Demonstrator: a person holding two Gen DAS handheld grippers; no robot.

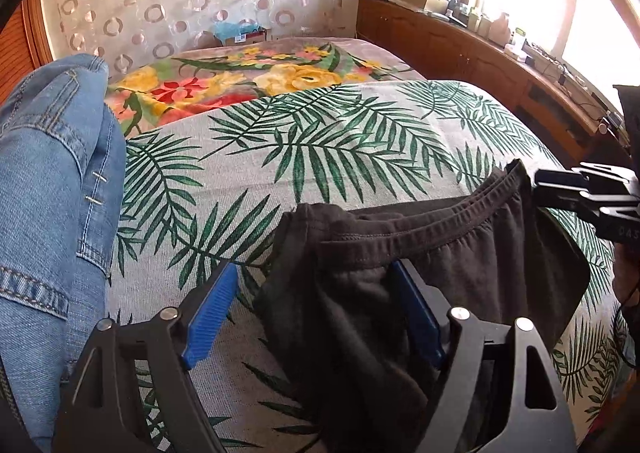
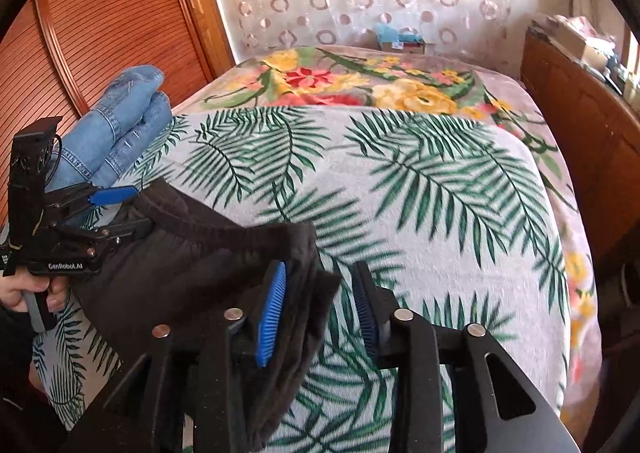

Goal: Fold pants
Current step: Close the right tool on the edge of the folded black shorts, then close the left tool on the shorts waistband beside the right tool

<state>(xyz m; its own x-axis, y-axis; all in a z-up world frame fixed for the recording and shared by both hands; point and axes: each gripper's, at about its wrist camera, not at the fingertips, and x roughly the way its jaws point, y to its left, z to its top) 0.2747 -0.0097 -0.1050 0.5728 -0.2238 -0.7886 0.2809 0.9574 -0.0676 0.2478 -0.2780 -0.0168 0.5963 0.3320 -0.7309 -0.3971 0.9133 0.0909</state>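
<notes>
Two grippers meet your black pants (image 1: 420,253) at the bed's (image 2: 420,181) near edge: left gripper (image 1: 316,317), lettered "GenRobot.AI", gapes wide. Right gripper (image 2: 320,313) stands part-open, waistband loose between its pads.

text: "GenRobot.AI" | on: left gripper (image 2: 120,209) body | view: right wrist

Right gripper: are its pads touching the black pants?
Touching. In the right wrist view the right gripper is open, but the black pants drape against its left blue pad; the other pad stands clear.
</notes>
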